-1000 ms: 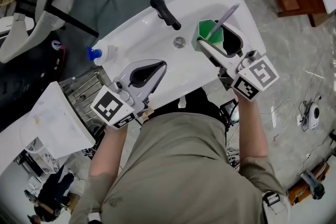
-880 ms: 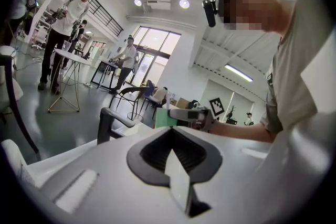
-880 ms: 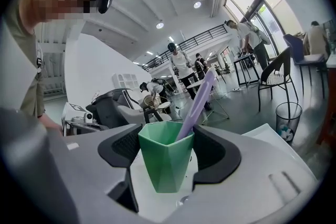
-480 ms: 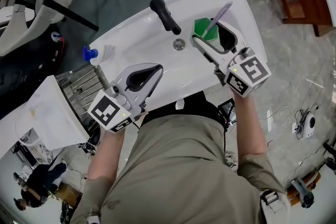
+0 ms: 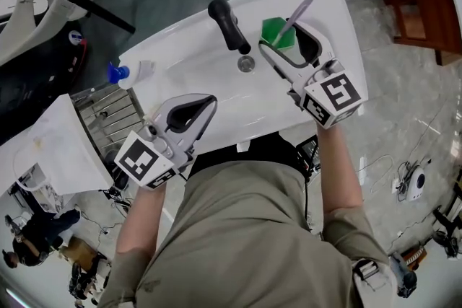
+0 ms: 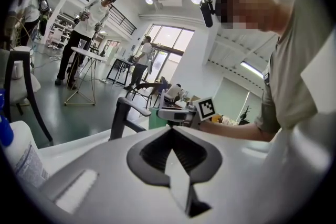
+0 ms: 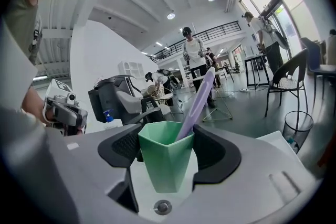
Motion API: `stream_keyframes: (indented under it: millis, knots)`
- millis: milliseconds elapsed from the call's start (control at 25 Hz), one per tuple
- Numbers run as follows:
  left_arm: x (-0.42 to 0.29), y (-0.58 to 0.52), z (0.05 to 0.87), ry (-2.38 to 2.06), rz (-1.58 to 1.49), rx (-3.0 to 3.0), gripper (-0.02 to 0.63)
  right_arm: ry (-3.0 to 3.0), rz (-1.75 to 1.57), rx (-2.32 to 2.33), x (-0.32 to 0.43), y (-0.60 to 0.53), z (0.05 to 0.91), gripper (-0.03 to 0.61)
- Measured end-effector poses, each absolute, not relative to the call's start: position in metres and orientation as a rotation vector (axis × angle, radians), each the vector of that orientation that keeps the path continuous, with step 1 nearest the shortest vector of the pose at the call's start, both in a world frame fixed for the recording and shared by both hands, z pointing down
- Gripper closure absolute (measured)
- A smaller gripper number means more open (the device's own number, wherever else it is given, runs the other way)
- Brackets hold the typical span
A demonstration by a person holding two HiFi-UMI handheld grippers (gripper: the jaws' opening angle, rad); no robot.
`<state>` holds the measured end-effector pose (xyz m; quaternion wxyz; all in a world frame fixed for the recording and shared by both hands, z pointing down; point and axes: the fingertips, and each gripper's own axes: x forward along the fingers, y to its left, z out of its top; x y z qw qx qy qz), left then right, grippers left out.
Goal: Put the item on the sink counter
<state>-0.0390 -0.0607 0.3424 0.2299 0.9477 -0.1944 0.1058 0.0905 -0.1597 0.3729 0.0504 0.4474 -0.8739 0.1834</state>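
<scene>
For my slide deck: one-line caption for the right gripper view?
Right gripper grips a green cup holding a purple stick over the sink.

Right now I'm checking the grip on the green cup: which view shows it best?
The right gripper view: the cup sits whole between the jaws of the right gripper, toothbrush inside. The head view shows mostly its rim from above; the left gripper view, a green sliver past the faucet.
</scene>
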Motion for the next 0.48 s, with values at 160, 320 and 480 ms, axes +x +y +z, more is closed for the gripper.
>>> stream_keyframes:
  millis: [160,320,480]
  knots:
    - [-0.04,-0.062,0.348,-0.566,0.301,2.588,0.607,-2.657,0.539,1.341,0.09,-0.171,0.386,0.267]
    - [-0.041,-0.063,0.355,-0.59,0.312,2.572,0.607,-2.653,0.518,1.326,0.09,-0.18,0.397,0.267]
    - [-0.041,-0.064,0.361,-0.607,0.32,2.554,0.607,-2.651,0.486,1.321,0.089,-0.189,0.406,0.267]
